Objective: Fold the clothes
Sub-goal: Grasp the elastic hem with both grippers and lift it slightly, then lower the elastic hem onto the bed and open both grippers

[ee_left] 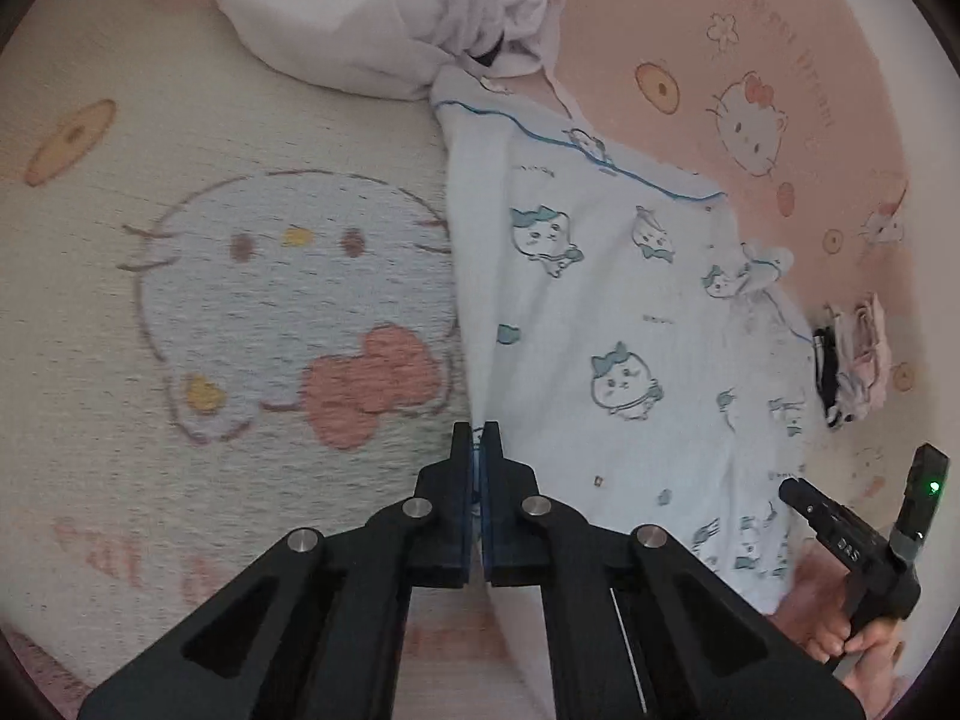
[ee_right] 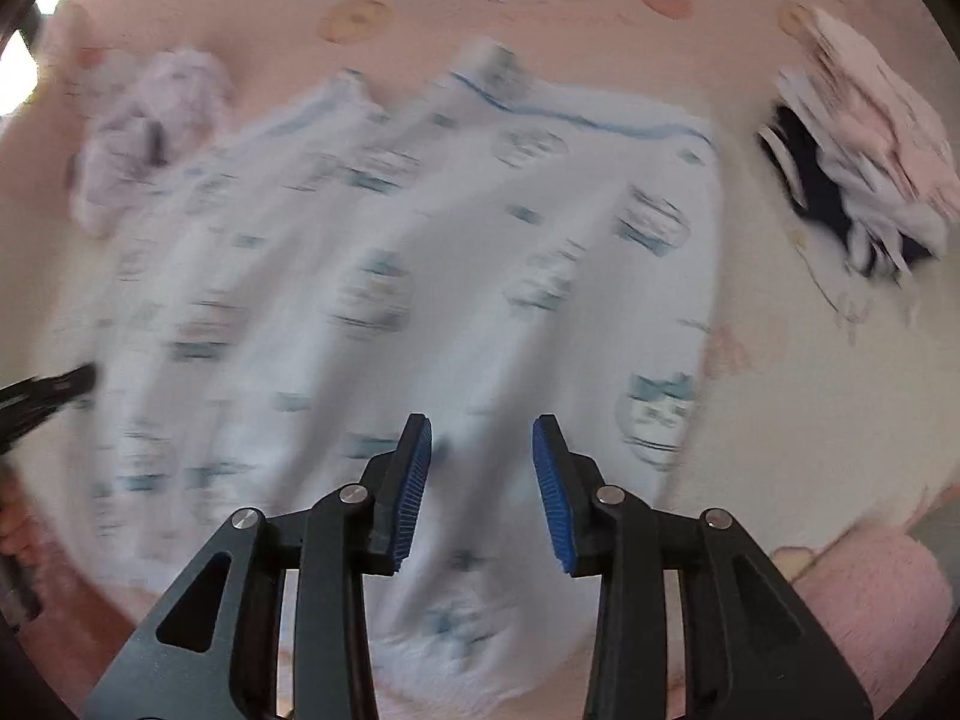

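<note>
Whole backdrop is a pink and cream cartoon-cat blanket [ee_left: 252,300] with donut prints; bright light [ee_right: 18,69] glares in far left.

A home, likely a bedroom: a pink and cream cartoon-cat bedsheet [ee_left: 252,276] spreads under the tongs, with crumpled laundry [ee_left: 456,6] and a small clothes pile [ee_right: 858,180] beyond them.

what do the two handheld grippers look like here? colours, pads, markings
Both are matte black linkage grippers with cut-out arms and silver pivot pins. The right gripper has bright blue ribbed pads; the left gripper shows only thin blue pad edges. In the left wrist view the right gripper's black body carries a green LED and small white lettering, too small to read. No sleeves visible.
</note>
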Available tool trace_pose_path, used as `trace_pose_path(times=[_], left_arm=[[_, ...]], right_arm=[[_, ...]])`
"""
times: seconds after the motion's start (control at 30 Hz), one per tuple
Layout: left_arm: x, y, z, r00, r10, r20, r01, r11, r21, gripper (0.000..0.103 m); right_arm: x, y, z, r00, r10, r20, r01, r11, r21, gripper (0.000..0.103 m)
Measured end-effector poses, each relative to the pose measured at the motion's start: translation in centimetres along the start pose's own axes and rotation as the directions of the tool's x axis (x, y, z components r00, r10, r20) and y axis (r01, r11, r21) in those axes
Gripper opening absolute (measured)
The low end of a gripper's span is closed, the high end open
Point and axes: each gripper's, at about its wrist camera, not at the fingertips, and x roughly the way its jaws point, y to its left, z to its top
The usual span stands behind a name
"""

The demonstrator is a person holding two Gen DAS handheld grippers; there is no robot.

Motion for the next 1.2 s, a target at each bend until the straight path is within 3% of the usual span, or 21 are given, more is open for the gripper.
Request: trace_pose_path(times=[0.17, 0.2, 0.23, 0.3, 0.4, 0.43, 0.5, 0.63, 0.73, 0.77, 0.83, 0.9, 0.97, 1.03, 1.2], left_arm=[[-1.5, -1.0, -0.7, 0.989, 0.138, 0.043, -0.14, 0.989, 0.038, 0.008], [-2.0, -1.5, -0.8, 0.986, 0.152, 0.073, -0.156, 0.987, 0.045, 0.008], [-2.4, -2.2, -1.0, 0.985, 0.143, 0.101, -0.15, 0.986, 0.068, 0.008], [-2.5, -4.6, -1.4, 0.991, 0.059, 0.117, -0.077, 0.985, 0.156, 0.01], [-1.0, -7.9, -2.1, 0.998, -0.026, 0.057, 0.01, 0.965, 0.264, 0.016], [0.0, -9.0, -2.4, 0.999, -0.027, 0.028, 0.018, 0.953, 0.301, 0.016], [2.3, -10.4, -3.2, 0.999, 0.036, -0.03, -0.023, 0.938, 0.347, 0.016], [2.3, -10.9, -3.7, 0.996, 0.084, -0.008, -0.074, 0.918, 0.389, 0.016], [2.0, -10.1, -3.6, 0.993, 0.115, -0.006, -0.105, 0.92, 0.378, 0.016], [1.9, -10.0, -3.4, 0.992, 0.125, -0.012, -0.112, 0.924, 0.366, 0.017], [1.6, -11.0, -2.9, 0.988, 0.151, -0.017, -0.135, 0.92, 0.367, 0.018], [1.1, -12.4, -2.6, 0.99, 0.142, 0.003, -0.132, 0.912, 0.387, 0.028], [1.1, -13.6, -2.0, 0.994, 0.106, 0.006, -0.1, 0.916, 0.389, 0.04], [1.6, -14.6, -1.4, 0.998, 0.069, -0.012, -0.06, 0.925, 0.376, 0.041], [3.7, -17.8, -0.8, 0.997, -0.018, -0.078, 0.046, 0.928, 0.369, 0.041]], right_arm=[[-0.7, -3.6, -2.2, 0.995, -0.096, 0.011, 0.096, 0.995, 0.023, 0.041], [-1.2, -4.3, -2.5, 0.997, -0.079, 0.025, 0.077, 0.996, 0.054, 0.041], [-1.7, -5.0, -2.6, 0.998, -0.056, 0.042, 0.052, 0.994, 0.096, 0.041], [-2.5, -6.4, -2.9, 0.997, -0.013, 0.078, -0.001, 0.985, 0.175, 0.041], [-2.6, -6.8, -2.5, 0.995, -0.021, 0.094, 0.003, 0.982, 0.188, 0.041], [-2.1, -6.9, -2.5, 0.997, -0.02, 0.077, 0.005, 0.982, 0.189, 0.041], [-1.2, -7.1, -2.9, 0.999, -0.053, 0.011, 0.05, 0.982, 0.181, 0.041], [-1.1, -7.3, -3.4, 0.987, -0.159, -0.007, 0.159, 0.981, 0.107, 0.042], [-1.3, -9.7, -3.4, 0.967, -0.251, -0.042, 0.254, 0.947, 0.198, 0.045], [-1.4, -10.3, -3.4, 0.969, -0.242, -0.044, 0.245, 0.942, 0.228, 0.045], [-2.1, -11.3, -3.0, 0.996, -0.089, 0.022, 0.078, 0.952, 0.297, 0.045], [-1.9, -11.6, -2.0, 0.998, 0.038, 0.042, -0.049, 0.949, 0.31, 0.045], [-1.5, -12.0, -0.7, 0.997, 0.075, 0.033, -0.081, 0.948, 0.308, 0.045], [-0.9, -12.8, 0.3, 0.992, 0.117, 0.045, -0.126, 0.935, 0.333, 0.046], [0.5, -13.1, 2.0, 0.989, 0.14, 0.039, -0.146, 0.953, 0.265, 0.048]])
